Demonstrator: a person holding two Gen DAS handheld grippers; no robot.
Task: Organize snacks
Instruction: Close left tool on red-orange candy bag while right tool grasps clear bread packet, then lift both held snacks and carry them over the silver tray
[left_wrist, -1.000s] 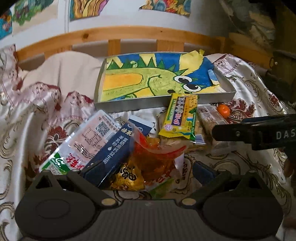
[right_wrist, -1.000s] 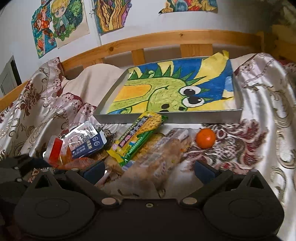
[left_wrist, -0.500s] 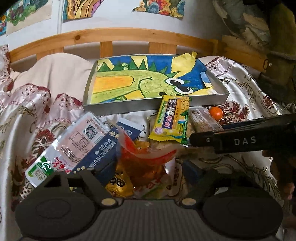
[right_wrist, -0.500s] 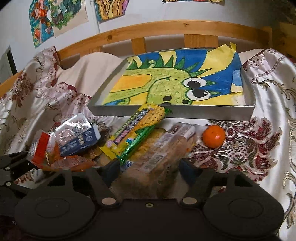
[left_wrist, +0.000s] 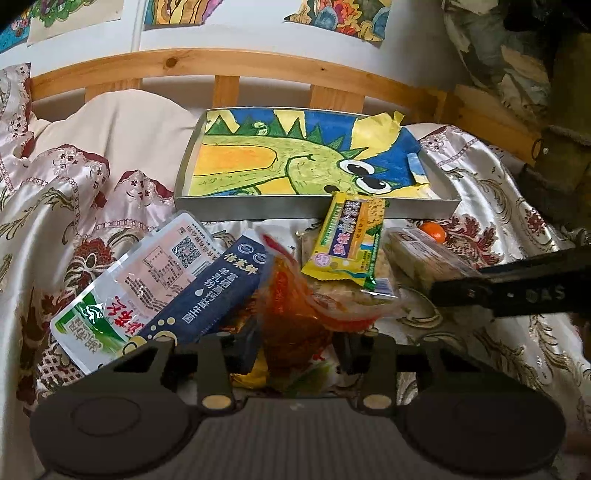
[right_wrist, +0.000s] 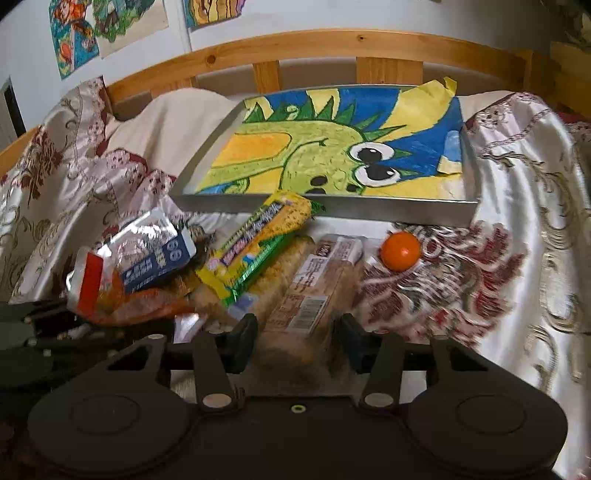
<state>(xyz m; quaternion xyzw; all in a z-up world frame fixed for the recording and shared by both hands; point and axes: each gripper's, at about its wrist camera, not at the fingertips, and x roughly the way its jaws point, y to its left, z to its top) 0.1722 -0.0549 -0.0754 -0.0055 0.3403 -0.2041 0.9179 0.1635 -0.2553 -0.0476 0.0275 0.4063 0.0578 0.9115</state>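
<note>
Snacks lie piled on a satin cloth in front of a metal tray lined with a dinosaur drawing. My left gripper is closing, its pads meeting the sides of a crinkled orange snack bag. A navy packet and a white-green packet lean to its left. My right gripper is closing too, its pads against a long clear bread pack. A yellow-green snack bar pack rests on the heap against the tray. A small orange lies to the right.
A wooden bed rail runs behind the tray, below drawings on the wall. The patterned cloth falls in folds on both sides. The right gripper's black body crosses the left wrist view at right, close to the pile.
Both grippers' jaws went from wide open to narrow, the left around the orange bag and the right around the bread pack. The orange bag now stands more upright.
</note>
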